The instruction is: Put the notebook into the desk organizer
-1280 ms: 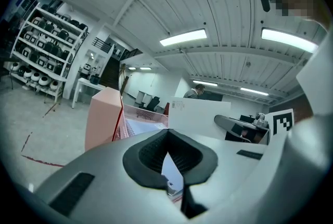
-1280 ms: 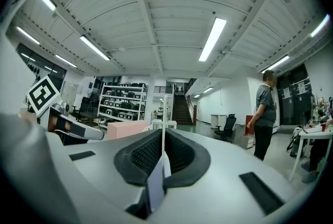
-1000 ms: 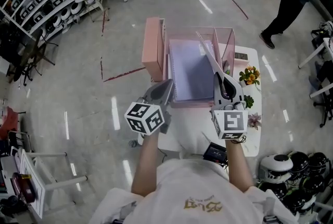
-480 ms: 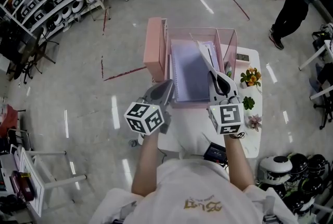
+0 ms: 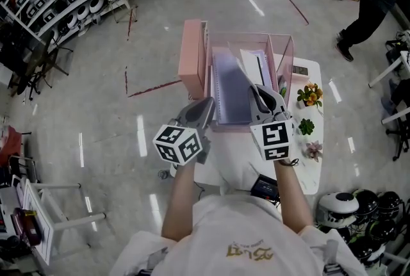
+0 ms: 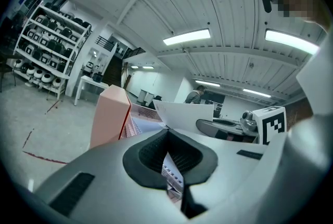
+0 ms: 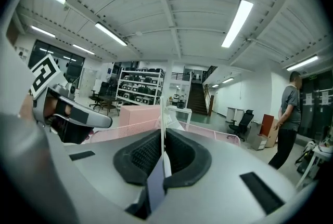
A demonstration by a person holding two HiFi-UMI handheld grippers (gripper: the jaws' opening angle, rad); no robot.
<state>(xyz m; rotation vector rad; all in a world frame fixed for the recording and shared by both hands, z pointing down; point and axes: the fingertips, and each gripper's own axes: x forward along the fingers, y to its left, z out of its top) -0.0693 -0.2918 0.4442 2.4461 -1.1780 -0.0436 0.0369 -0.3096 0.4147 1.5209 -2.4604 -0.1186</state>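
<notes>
**Right gripper pinches the notebook's cover; the left is closed at the organizer's near edge**

Our right gripper (image 5: pixel 259 90) has its jaws nearly together on the cover (image 5: pixel 246 66). In the right gripper view it is a thin white sheet, edge-on between the pads. Our left gripper (image 5: pixel 206 105) has its pads together at the tips. It sits at the near left corner of the desk organizer (image 5: pixel 250 36), and we cannot tell whether it nips anything.

The notebook (image 5: pixel 227 86) lies flat in the organizer's broad left compartment. A pink wall stands on its left and a divider on its right, and both fit closely. The organizer's right wall stands just beside our right gripper. Beyond it small potted plants (image 5: pixel 307 94) crowd the table (image 5: pixel 234 156). Above the organizer the space is open.

The notebook's long axis runs away from us, with the spiral binding along its left side. The cover stands raised off the pages, tilted.
</notes>
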